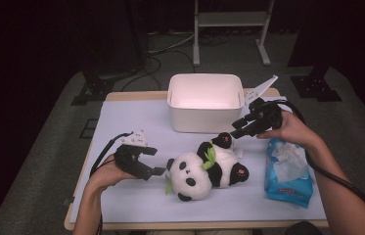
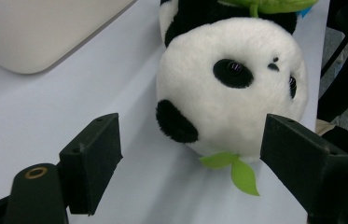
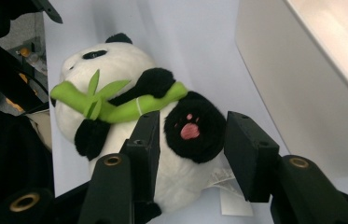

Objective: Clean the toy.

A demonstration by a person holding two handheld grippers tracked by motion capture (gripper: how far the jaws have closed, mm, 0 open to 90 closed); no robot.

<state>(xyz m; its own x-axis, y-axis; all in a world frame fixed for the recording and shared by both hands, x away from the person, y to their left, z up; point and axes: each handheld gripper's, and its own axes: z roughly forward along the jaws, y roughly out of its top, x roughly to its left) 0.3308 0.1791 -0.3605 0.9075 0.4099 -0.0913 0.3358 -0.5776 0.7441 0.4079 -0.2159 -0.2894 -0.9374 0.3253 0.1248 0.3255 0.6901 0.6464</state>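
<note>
A black-and-white plush panda (image 1: 204,169) hugging a green felt bamboo stalk is lying on its side on the pale blue table mat (image 1: 121,122), just in front of the white plastic bin (image 1: 204,102). We are flanking it: our left gripper (image 1: 156,161) at its head, jaws spread and empty; our right gripper (image 1: 235,131) over its pink-padded paw, jaws spread either side, not pinching. We judge the grasp comes next, both jaws needing to close squarely.

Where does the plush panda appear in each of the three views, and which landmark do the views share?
High view: plush panda at centre, lying on the table.
Left gripper view: its head at upper centre, beyond the jaws.
Right gripper view: left of centre, foot between the jaws.
Shared landmark: white bin.
</note>
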